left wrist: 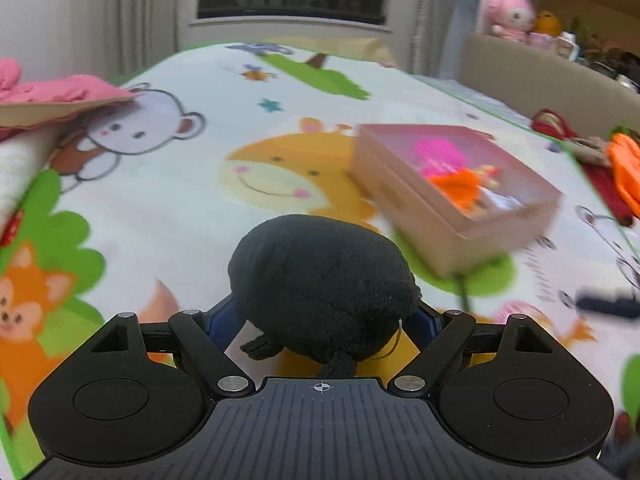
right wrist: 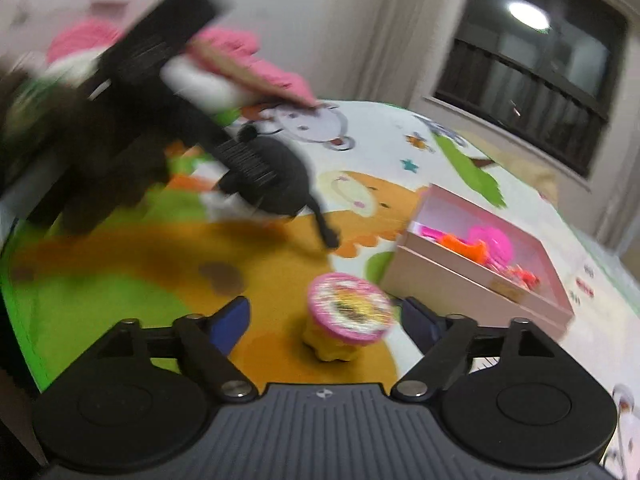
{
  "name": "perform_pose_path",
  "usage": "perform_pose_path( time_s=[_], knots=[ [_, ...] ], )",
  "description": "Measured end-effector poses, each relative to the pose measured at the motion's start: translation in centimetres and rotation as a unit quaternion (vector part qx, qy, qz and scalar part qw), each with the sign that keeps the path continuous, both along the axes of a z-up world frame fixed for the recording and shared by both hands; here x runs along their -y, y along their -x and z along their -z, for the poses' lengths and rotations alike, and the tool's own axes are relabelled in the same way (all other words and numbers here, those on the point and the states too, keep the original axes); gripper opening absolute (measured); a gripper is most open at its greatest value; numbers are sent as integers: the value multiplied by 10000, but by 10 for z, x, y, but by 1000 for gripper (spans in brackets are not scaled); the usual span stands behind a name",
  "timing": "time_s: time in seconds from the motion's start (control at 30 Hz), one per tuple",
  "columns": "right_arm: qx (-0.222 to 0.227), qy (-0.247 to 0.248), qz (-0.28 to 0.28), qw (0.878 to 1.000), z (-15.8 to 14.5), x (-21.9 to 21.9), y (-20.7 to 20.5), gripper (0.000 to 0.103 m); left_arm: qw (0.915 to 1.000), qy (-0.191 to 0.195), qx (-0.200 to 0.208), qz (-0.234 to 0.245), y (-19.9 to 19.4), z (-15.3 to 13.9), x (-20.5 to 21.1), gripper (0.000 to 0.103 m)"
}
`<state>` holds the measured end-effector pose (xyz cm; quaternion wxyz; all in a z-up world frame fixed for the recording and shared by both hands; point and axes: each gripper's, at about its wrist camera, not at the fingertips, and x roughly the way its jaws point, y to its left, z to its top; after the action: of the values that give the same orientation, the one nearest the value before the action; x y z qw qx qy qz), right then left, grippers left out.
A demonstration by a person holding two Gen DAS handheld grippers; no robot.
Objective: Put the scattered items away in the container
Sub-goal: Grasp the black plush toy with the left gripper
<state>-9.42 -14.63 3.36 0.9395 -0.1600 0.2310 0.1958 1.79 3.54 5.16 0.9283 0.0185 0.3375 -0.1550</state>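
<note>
1. Black plush toy (left wrist: 324,284) is pinched between the fingers of the left gripper (left wrist: 324,320), above the cartoon blanket (left wrist: 180,184).
2. Right gripper (right wrist: 324,320) is spread around a pink-lidded yellow tub (right wrist: 346,320), untouched.
3. Pink box (left wrist: 460,188) is seen just beyond.

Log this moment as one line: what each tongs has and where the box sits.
left tongs: gripping black plush toy | right tongs: open around pink-lidded tub | pink box: on play mat, toys inside
</note>
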Motion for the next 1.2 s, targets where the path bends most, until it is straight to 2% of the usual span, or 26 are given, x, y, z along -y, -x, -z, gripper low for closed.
perform_pose_path(
  time_s=[0.1, 0.2, 0.3, 0.4, 0.43, 0.47, 0.57, 0.77, 0.87, 0.93, 1.0, 1.07, 1.1, 1.2],
  knots=[
    [-59, -391, 474, 9981, -5, 28, -3, 103, 9999, -85, -33, 106, 15, 8, 8, 89],
    [-280, -586, 1090, 9919, 0, 55, -12, 103, 9998, -162, -70, 123, 23, 16, 10, 91],
    [-703, -827, 1736, 9788, 13, 82, -27, 103, 9993, -372, -15, 45, 30, 19, 12, 95],
    [-1362, -1232, 2151, 9592, 32, 106, -39, 103, 9989, -468, 35, 37, 36, 19, 12, 96],
    [-1462, -1392, 2227, 9538, 37, 110, -41, 103, 9989, -468, 38, 25, 37, 19, 12, 97],
    [-1429, -1437, 2268, 9526, 42, 109, -42, 103, 9989, -466, 31, -2, 39, 20, 11, 97],
    [-1369, -1169, 2342, 9554, 45, 99, -43, 103, 9991, -422, -20, -90, 45, 22, 9, 98],
    [-1518, -1215, 2241, 9550, 43, 104, -43, 103, 9994, -313, -116, -18, 53, 26, 8, 101],
    [-1499, -1191, 2157, 9575, 38, 101, -41, 103, 9984, -535, -161, -87, 54, 31, 13, 102],
    [-1476, -1378, 1891, 9610, 34, 96, -37, 103, 9972, -708, -185, -177, 55, 35, 16, 102],
    [-1392, -1502, 1560, 9663, 30, 86, -31, 102, 9975, -643, -163, -257, 57, 37, 14, 103],
    [-1216, -1361, 1195, 9759, 27, 69, -26, 96, 9979, -529, -173, -316, 57, 40, 11, 103],
    [-1193, -1272, 1014, 9794, 26, 60, -26, 89, 9982, -472, -172, -326, 58, 41, 9, 103],
    [-1303, -1232, 644, 9817, 27, 41, -31, 81, 9988, -307, -144, -347, 59, 44, 4, 103]
  ],
)
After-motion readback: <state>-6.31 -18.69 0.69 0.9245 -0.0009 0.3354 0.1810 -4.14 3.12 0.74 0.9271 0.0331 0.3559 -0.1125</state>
